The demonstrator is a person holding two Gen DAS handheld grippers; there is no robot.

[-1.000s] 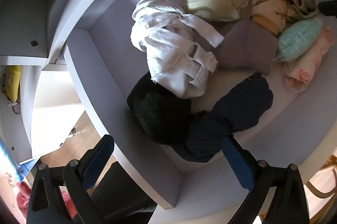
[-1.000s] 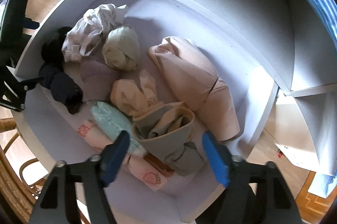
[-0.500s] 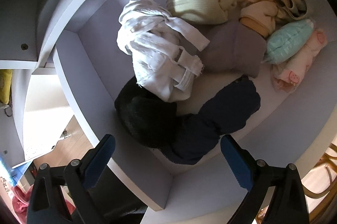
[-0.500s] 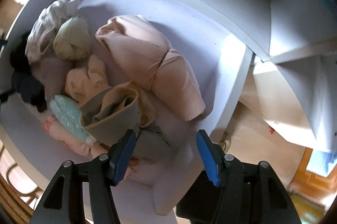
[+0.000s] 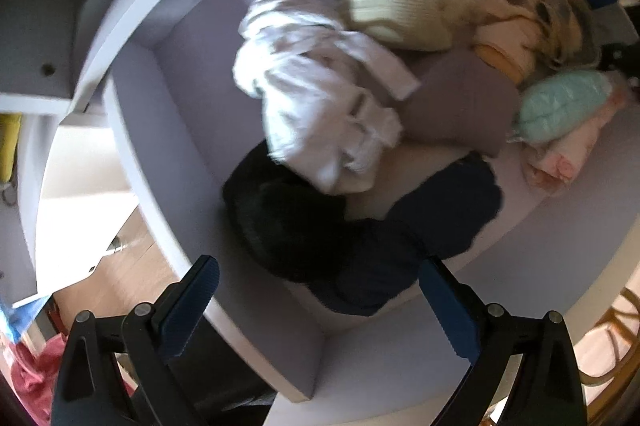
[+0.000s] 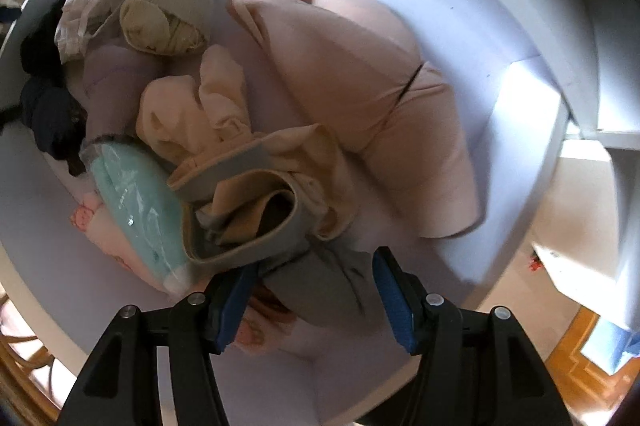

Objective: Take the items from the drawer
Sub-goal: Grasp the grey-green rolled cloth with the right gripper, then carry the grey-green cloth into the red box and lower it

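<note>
An open white drawer [image 5: 168,154] holds several rolled and crumpled clothes. My left gripper [image 5: 320,302] hangs open over the near corner, above a navy cloth [image 5: 408,246] and a black fuzzy item [image 5: 288,218]. Beyond them lie a white garment [image 5: 320,94], a cream knit roll [image 5: 396,14] and a mauve piece [image 5: 460,102]. My right gripper [image 6: 316,300] points down at the other end. Its blue fingers straddle the lower fold of a grey-and-tan garment [image 6: 248,194], and the pads do not visibly press it. A mint packet [image 6: 136,202] lies to the left and a big pink garment [image 6: 360,66] behind.
The drawer's side wall [image 6: 516,114] stands just right of my right gripper, with wooden floor [image 6: 568,358] past it. A wicker chair [image 5: 616,326] sits beyond the drawer front. White cabinet shelves [image 5: 80,162] and a red cloth [image 5: 28,366] lie to the left.
My right gripper has come down and in, so the grey-and-tan garment now sits between its fingers. The left gripper has stayed almost where it was, still open.
</note>
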